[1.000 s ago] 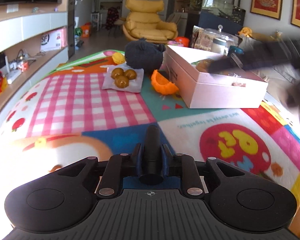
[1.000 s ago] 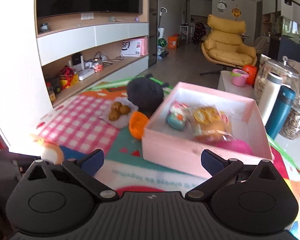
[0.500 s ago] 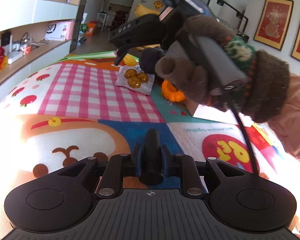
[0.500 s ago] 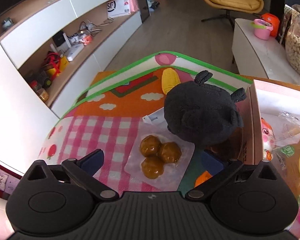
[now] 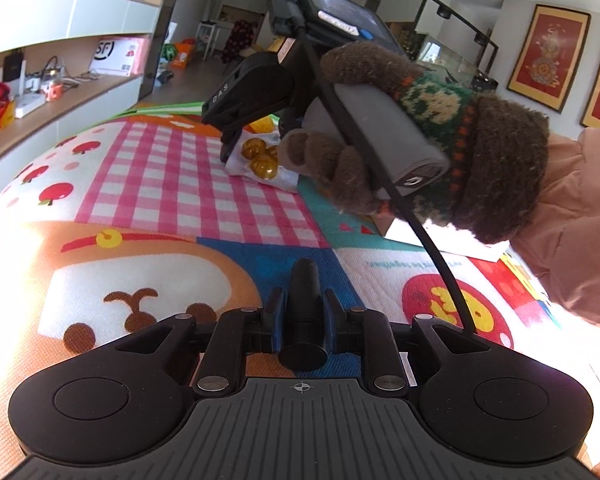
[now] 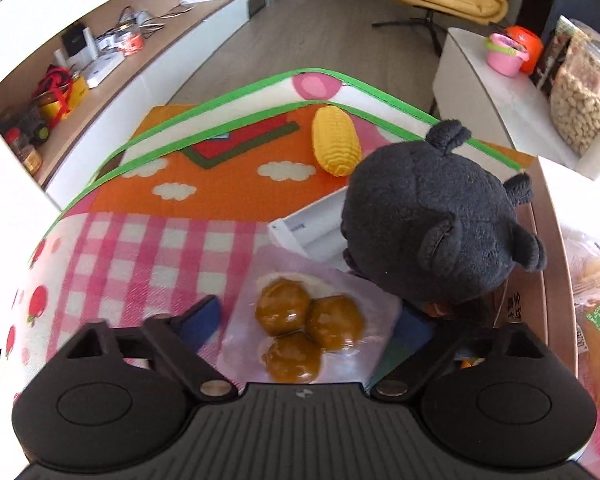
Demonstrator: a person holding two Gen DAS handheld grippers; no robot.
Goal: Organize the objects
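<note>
the left gripper sat low over the play mat, jaws pinched narrow on a black cylinder. further right, the right gripper pointed down w/ jaws closing either side of the clear pack of three brown balls, pads not yet on it. black plush lay just right of the pack, then the pink box.

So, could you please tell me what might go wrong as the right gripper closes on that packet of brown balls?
The right gripper is closing around the clear packet of brown balls; its slippery film may slide out, or the balls may get squashed. The black plush toy sits right beside the packet, so a finger could snag it. The left gripper, shut on a black rod, hangs idle.
</note>
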